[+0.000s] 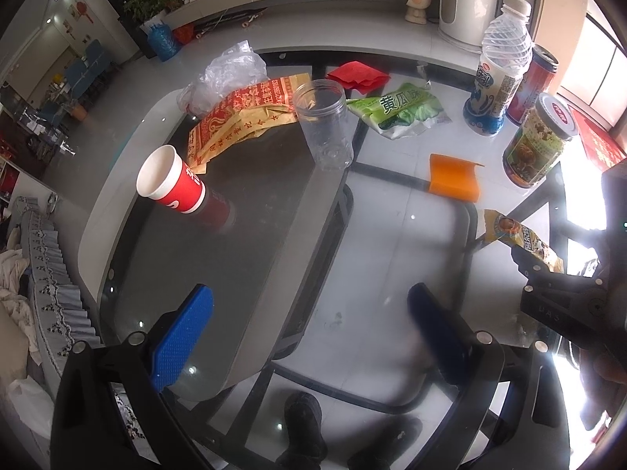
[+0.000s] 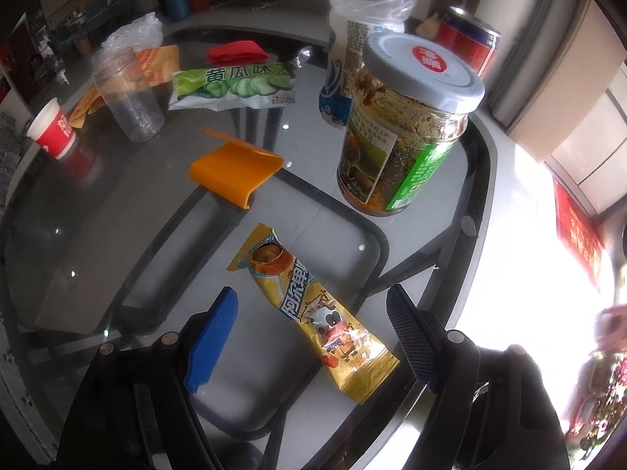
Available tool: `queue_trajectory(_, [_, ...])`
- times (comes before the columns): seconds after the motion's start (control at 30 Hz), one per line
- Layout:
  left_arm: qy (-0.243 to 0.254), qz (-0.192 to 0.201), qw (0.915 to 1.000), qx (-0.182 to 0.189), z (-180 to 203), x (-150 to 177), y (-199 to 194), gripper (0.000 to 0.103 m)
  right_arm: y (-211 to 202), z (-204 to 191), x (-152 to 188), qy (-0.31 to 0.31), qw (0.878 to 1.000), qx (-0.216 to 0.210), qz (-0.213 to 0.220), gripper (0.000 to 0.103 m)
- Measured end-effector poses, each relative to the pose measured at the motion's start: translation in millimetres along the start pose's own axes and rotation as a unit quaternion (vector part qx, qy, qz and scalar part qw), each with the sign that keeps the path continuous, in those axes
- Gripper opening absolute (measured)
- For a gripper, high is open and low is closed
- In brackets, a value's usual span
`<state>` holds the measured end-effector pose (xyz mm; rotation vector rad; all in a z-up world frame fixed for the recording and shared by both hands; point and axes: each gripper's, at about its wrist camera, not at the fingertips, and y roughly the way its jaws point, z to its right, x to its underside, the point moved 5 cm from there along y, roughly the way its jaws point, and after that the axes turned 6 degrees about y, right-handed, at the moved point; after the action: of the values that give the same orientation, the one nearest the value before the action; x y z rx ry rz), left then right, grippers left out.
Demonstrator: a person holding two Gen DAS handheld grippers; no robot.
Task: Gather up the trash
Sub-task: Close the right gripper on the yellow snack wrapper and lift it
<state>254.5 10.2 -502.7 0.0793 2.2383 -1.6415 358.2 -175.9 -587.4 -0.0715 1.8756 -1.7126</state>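
Two grippers hang over a glass table strewn with litter. From the right wrist view, the right gripper has its jaws spread wide apart, and a yellow snack wrapper lies flat on the glass between the blue left finger and the dark right finger, its length running slantwise from upper left to lower right; neither finger touches it. Its torn upper end points away from the gripper, while its lower end lies just beside the right finger. Beyond the wrapper stand a sauce jar with a white lid, a clear water bottle and a red can, all upright. An orange folded card sits to the left of the jar, and further off lie a green cucumber-flavour packet, a red napkin, a clear plastic cup and a red paper cup. From the left wrist view, the left gripper is likewise wide open above bare glass, holding nothing, with the red paper cup well ahead to its left and the clear plastic cup straight ahead. A red and gold paper bag and a crumpled plastic bag lie behind them. The yellow snack wrapper shows at the far right, partly hidden by the right gripper's black body.
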Motion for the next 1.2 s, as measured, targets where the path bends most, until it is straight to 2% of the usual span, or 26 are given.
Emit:
queue_trajectory(0.2, [-0.002,0.001,1.0000,0.000,-1.9,-0.7,1.4,0.097,6.2,-0.5,3.7,-0.008,1.000,0.001,-0.006,0.075])
queue_trajectory(0.27, [-0.003,0.002,1.0000,0.000,-2.1,-1.0,2.1,0.097,8.4,-0.6,5.2,-0.009,1.000,0.003,-0.010,0.068])
queue_trajectory(0.43, [-0.003,-0.001,1.0000,0.000,-1.8,1.5,2.7,0.097,13.7,-0.8,7.0,-0.006,1.000,0.003,-0.019,0.061])
queue_trajectory(0.63, [0.001,-0.003,1.0000,-0.001,-1.1,5.0,4.7,0.097,16.5,-2.7,9.1,-0.011,1.000,0.009,-0.023,0.058])
queue_trajectory(0.9, [0.002,-0.002,1.0000,-0.002,-0.9,6.4,5.0,0.097,18.7,-1.4,9.5,-0.004,1.000,0.004,-0.027,0.044])
queue_trajectory(0.97, [0.002,-0.004,1.0000,-0.001,-0.9,6.7,5.0,0.097,18.2,-2.2,10.3,-0.004,1.000,-0.001,-0.029,0.037])
queue_trajectory(1.2, [0.004,-0.005,1.0000,-0.001,-0.4,9.5,5.7,0.097,17.4,-6.6,8.3,0.002,0.999,-0.008,-0.031,0.028])
